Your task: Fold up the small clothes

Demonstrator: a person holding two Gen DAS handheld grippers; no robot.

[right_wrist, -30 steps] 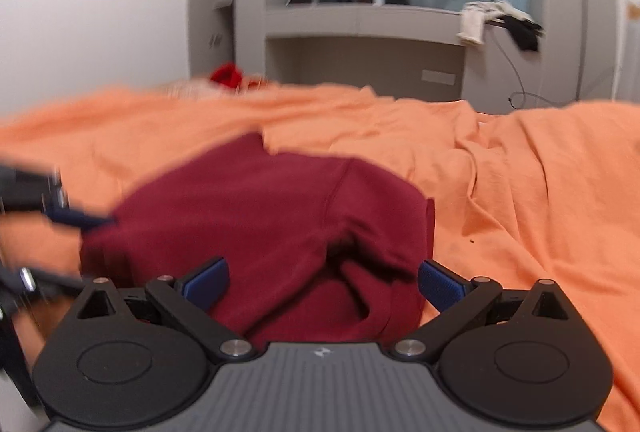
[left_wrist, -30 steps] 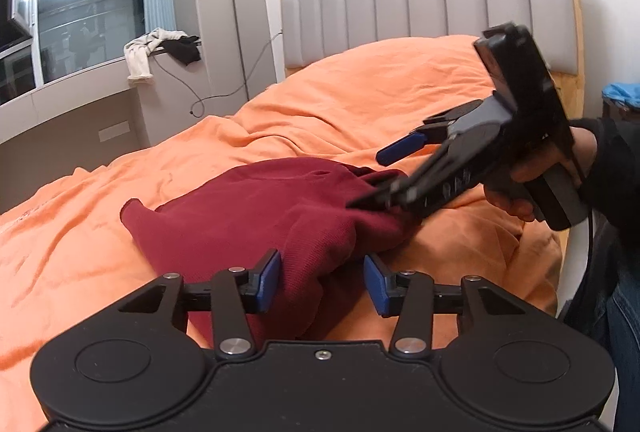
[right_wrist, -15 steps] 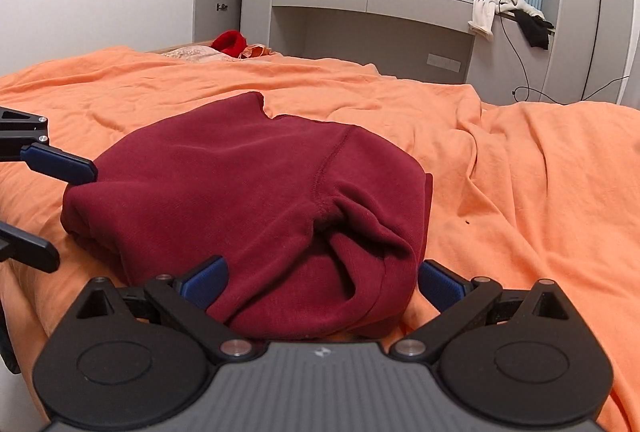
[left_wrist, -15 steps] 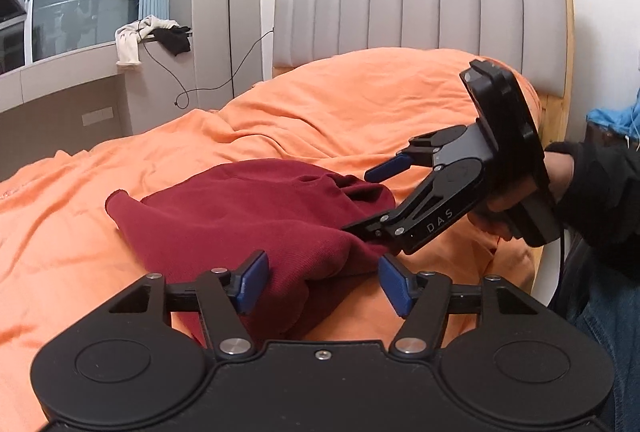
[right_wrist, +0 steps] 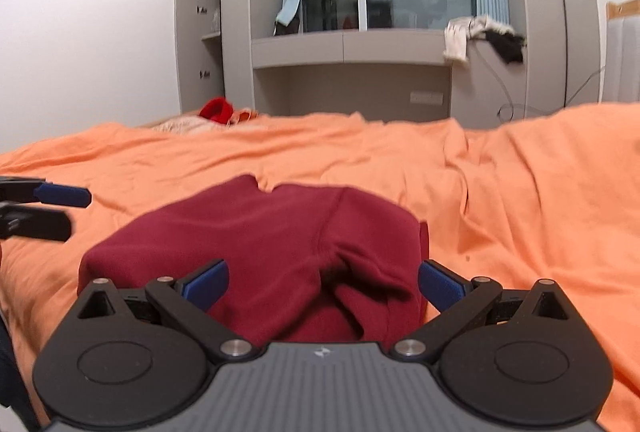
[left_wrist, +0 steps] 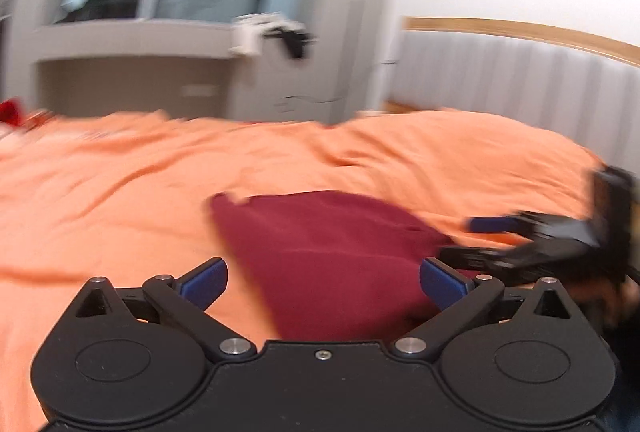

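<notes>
On orange bedspread (right_wrist: 500,192), we see folded red garment (right_wrist: 280,244). Left gripper (left_wrist: 322,282) jaws just opened wide, nothing gripped; right gripper (right_wrist: 322,282) apart too, straddling garment, not clamped.

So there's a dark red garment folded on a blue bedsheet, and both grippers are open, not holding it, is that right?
Not quite: the bedsheet is orange, not blue, as the right wrist view shows clearly. The rest holds: the dark red garment lies folded on it, and the left gripper and right gripper are both open, gripping nothing.
</notes>
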